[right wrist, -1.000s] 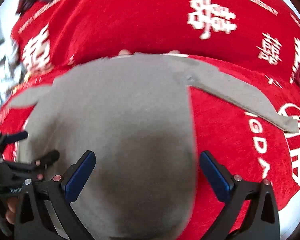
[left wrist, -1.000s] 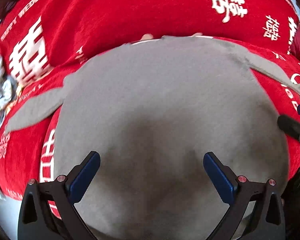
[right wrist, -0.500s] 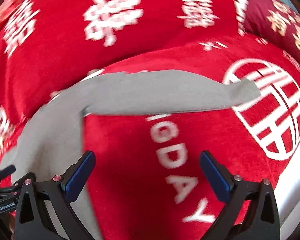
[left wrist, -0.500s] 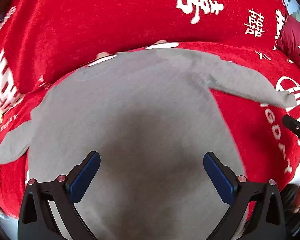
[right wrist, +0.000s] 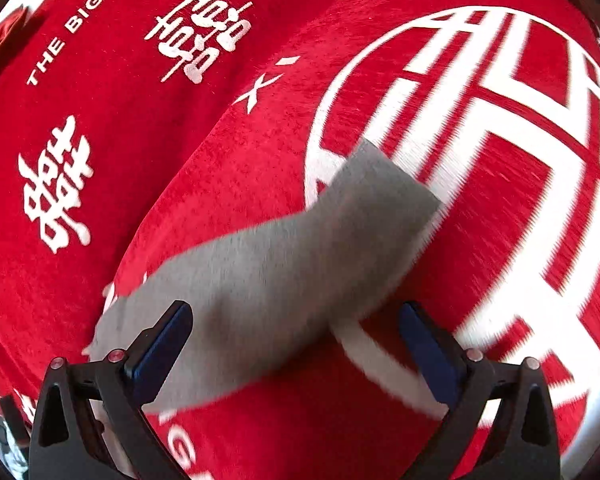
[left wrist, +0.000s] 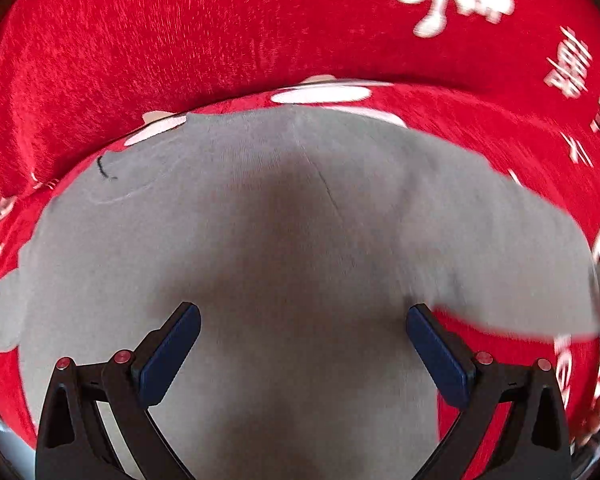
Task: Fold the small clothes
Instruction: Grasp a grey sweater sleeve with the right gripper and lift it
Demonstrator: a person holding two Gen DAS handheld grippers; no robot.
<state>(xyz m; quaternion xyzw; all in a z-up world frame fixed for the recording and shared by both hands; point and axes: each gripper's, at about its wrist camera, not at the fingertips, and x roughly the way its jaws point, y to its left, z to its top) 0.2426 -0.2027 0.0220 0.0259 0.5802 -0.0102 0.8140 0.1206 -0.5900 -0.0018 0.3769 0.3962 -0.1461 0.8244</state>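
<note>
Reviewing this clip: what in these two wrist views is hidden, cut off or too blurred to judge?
- Left wrist view: the grey shirt hem runs off the bottom edge, behind the left gripper.
- Left wrist view: the right sleeve end is motion-blurred at the frame edge.
- Right wrist view: the shirt body is out of frame; only the sleeve shows, above the right gripper.

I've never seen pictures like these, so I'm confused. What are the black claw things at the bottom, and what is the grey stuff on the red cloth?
Those claws are tools a person holds, one per hand. A small round-eyed camera rides on each, so each picture looks along its two fingers. One picture shows the left hand-held gripper open above a grey shirt spread on a red blanket with white writing. The other shows the right hand-held gripper, its jaws just closing a little but open, over the shirt's sleeve. Nothing is held.
</note>
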